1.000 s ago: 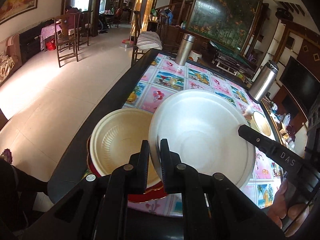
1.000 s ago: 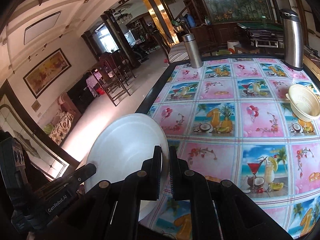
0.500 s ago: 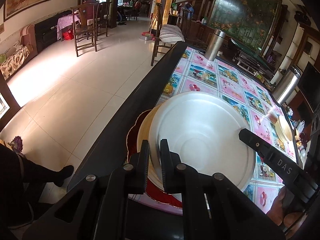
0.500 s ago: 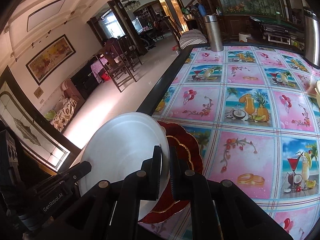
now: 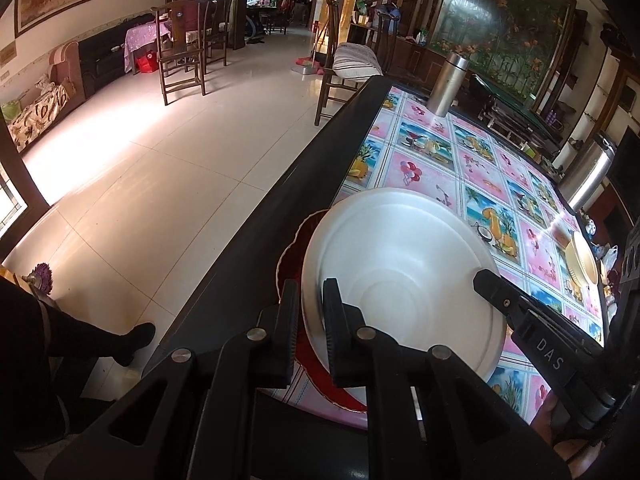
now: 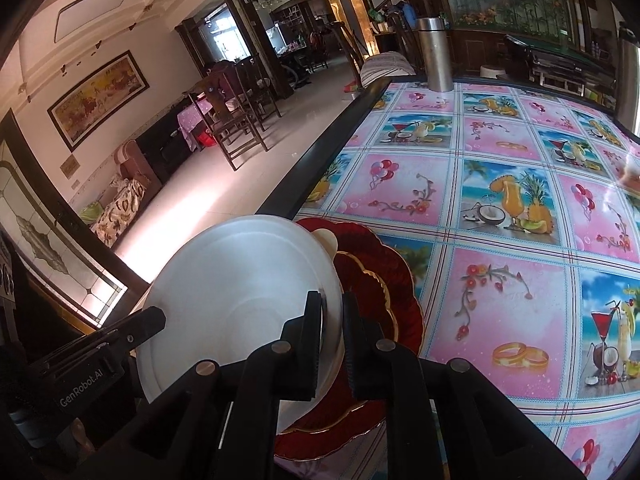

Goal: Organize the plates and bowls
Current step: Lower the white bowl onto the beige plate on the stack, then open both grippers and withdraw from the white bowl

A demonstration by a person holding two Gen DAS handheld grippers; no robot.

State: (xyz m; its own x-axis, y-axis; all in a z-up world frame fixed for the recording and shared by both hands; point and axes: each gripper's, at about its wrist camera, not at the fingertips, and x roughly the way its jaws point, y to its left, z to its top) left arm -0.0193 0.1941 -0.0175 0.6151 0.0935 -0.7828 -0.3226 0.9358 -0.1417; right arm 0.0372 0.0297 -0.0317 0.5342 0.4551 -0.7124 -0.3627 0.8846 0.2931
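While both grippers pinch opposite rims, the left gripper (image 5: 311,312) and right gripper (image 6: 332,320) hold the white plate (image 5: 404,280) over the red plate (image 6: 372,280) at the tabletop (image 6: 500,300) edge.

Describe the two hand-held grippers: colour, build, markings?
Both are matte black plastic. The left hand-held gripper has two flat fingers with ribbed pads, angular linkage arms with triangular cut-outs, and silver pivot pins; its body reads "GenRobot.AI" in the right wrist view. The right hand-held gripper is built the same and shows "DAS" lettering in the left wrist view. No cables visible.
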